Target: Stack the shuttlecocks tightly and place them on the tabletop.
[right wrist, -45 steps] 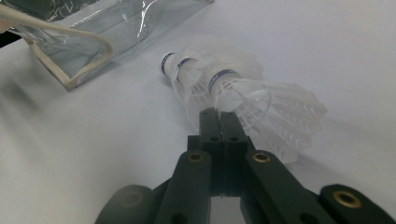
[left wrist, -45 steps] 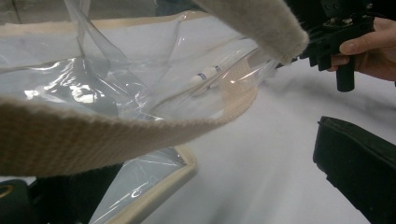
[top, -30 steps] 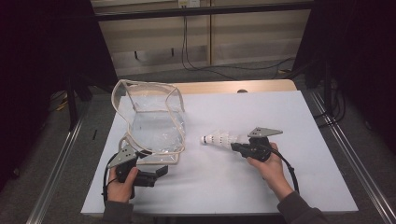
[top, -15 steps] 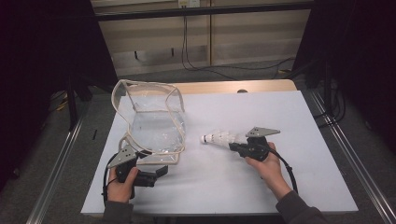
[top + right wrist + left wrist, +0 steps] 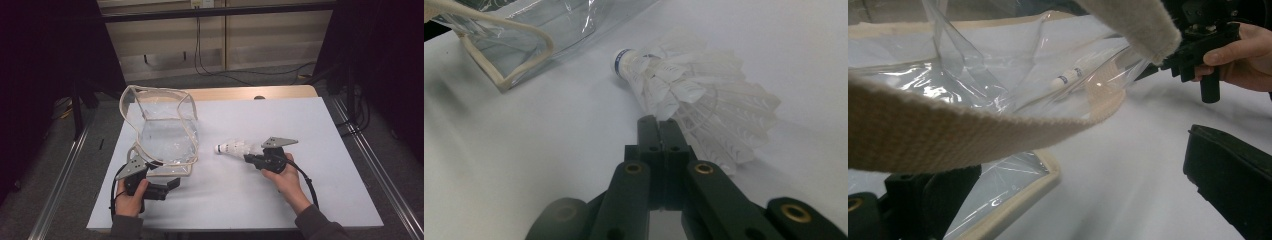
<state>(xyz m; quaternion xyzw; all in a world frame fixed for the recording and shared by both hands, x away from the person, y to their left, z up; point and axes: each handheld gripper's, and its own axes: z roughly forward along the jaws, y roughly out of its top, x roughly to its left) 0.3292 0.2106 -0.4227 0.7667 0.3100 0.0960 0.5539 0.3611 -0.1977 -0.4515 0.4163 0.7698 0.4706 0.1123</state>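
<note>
A white feather shuttlecock [image 5: 234,148] lies low over the white table with its cork pointing left toward a clear plastic bag [image 5: 167,135] trimmed in beige webbing. My right gripper [image 5: 248,158] is shut, and its tips pinch the edge of the shuttlecock's [image 5: 694,95] feather skirt. In the right gripper view the jaws of the right gripper [image 5: 659,122] sit pressed together against the feathers. My left gripper [image 5: 169,188] rests at the bag's near corner with its jaws wide apart. A beige strap [image 5: 973,135] of the bag hangs across in front of the left gripper [image 5: 1063,155].
The bag's mouth [image 5: 157,97] stands open toward the far left of the white table [image 5: 320,130]. A wooden edge [image 5: 250,93] runs behind the table. Metal rails [image 5: 372,165] flank both sides. Cables trail from each gripper toward the person.
</note>
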